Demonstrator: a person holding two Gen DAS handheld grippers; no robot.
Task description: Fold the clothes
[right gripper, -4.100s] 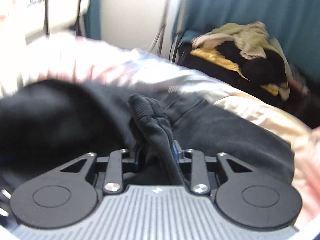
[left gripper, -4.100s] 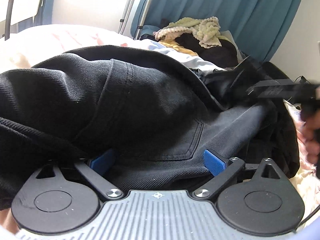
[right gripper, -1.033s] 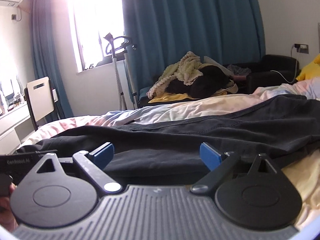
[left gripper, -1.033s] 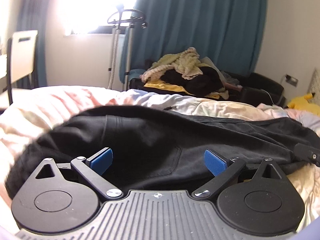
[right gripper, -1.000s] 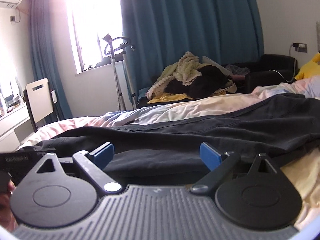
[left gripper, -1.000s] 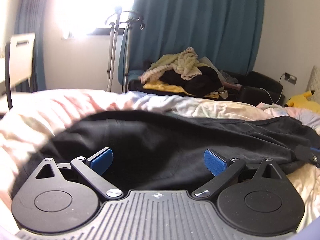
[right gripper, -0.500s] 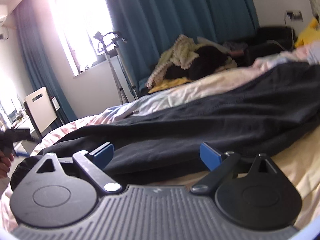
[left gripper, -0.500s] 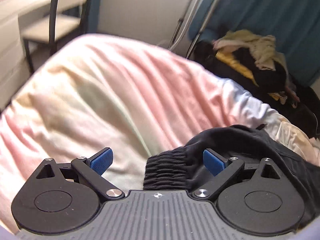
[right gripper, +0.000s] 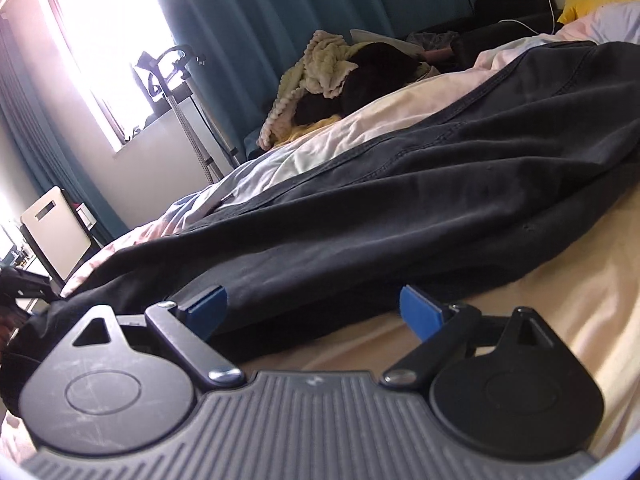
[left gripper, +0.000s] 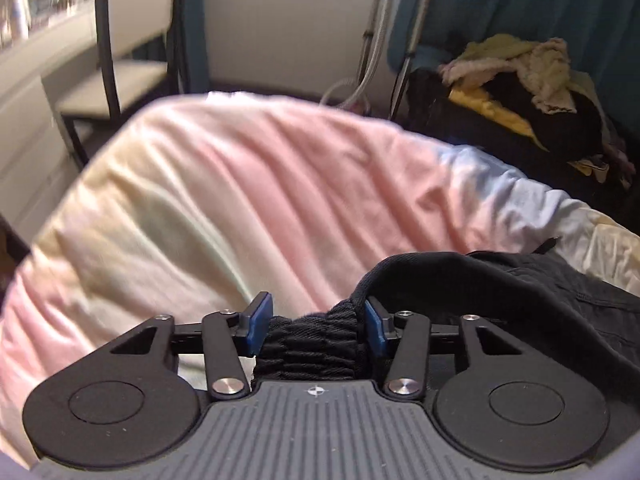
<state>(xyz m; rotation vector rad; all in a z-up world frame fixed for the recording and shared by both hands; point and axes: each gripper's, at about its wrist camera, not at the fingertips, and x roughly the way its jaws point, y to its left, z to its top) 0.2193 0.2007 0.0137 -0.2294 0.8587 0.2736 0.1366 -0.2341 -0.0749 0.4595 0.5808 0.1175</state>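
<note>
In the left wrist view, the left gripper (left gripper: 316, 322) is clamping the gathered, ribbed waistband (left gripper: 312, 338) of the black trousers (left gripper: 500, 300); both blue pads (left gripper: 260, 316) are pressing against the bunched fabric, with the jaws drawn in to a narrow gap filled by that fabric. The rest of the trousers is trailing to the right of the waistband, lying on the pastel bedsheet (left gripper: 240, 200). Beyond the bedsheet, a chair (left gripper: 108, 80) is standing at the far left and a heap of clothes (left gripper: 520, 76) is lying at the far right, in front of a teal curtain (left gripper: 540, 4). In the right wrist view, the right gripper (right gripper: 316, 312) is sitting low over the bedsheet (right gripper: 540, 320) with its jaws spread wide and nothing between them; its blue pads (right gripper: 420, 312) are standing just beside the near edge of the trousers (right gripper: 400, 208), and contact cannot be determined. The trousers are lying stretched across the bedsheet, running from lower left to upper right. Behind the trousers, the heap of clothes (right gripper: 332, 76) is resting against the curtain (right gripper: 280, 8), and a bright window (right gripper: 108, 40) is showing to the left of it.
</note>
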